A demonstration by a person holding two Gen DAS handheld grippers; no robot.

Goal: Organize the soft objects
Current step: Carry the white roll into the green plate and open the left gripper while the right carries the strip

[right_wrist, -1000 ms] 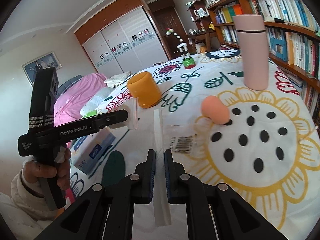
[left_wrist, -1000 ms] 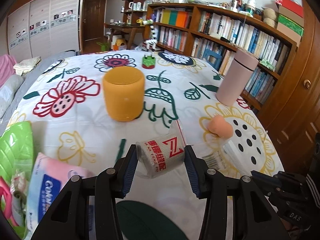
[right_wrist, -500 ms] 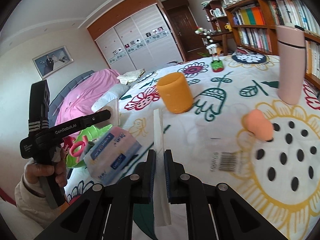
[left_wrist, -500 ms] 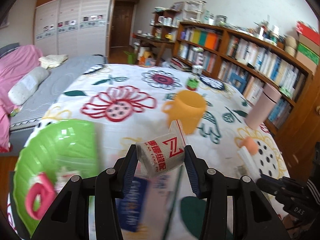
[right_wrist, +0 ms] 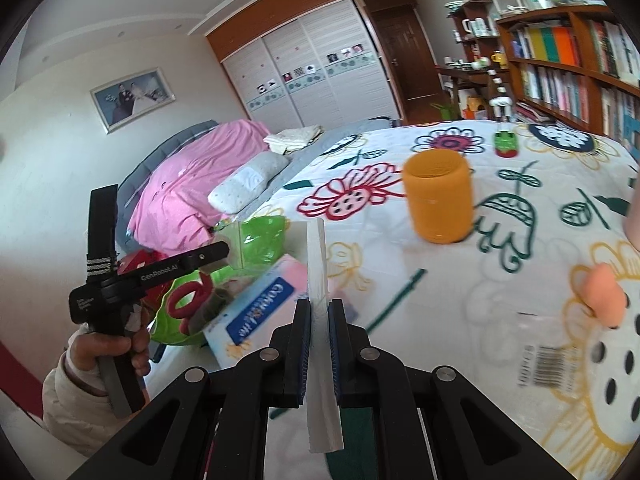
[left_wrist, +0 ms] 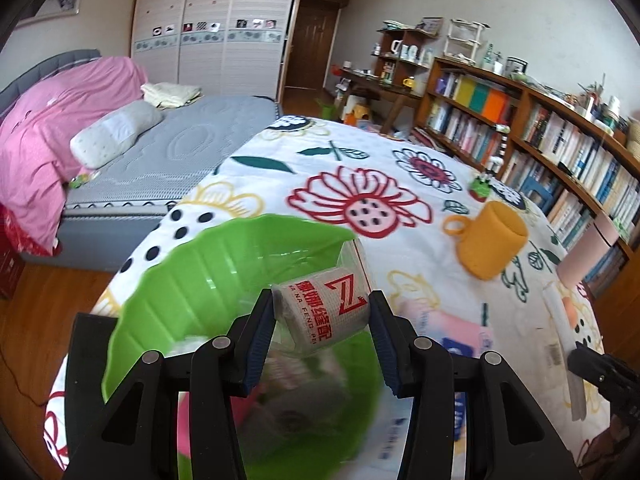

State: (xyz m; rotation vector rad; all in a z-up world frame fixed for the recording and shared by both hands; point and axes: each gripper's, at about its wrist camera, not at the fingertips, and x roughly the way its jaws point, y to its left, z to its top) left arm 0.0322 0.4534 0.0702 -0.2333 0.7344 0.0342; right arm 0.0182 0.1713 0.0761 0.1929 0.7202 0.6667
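The left gripper (left_wrist: 322, 316) clamps a wrapped bandage roll (left_wrist: 320, 312) above the green bowl (left_wrist: 192, 280). The right gripper (right_wrist: 319, 334) pinches a white flat packet (right_wrist: 318, 280); the bowl sits at its nine o'clock, the orange mug (right_wrist: 438, 196) at one o'clock.

- The left gripper (left_wrist: 322, 344) has two matte black angular arms, each with a round silver screw, ending in fingers (left_wrist: 261, 340) faced with ribbed blue pads.
- The right gripper (right_wrist: 319, 346) is built the same: black arms, silver screws, blue ribbed pads on its fingers (right_wrist: 301, 344).
- From the right wrist view, the left gripper is a black pistol-shaped body printed "GenRobot.AI" in white, with white stripes on its upright post; smaller lettering behind is too blurred to read.
- The hand (right_wrist: 108, 350) at its grip wears what looks like a cream padded sleeve (right_wrist: 70, 406).
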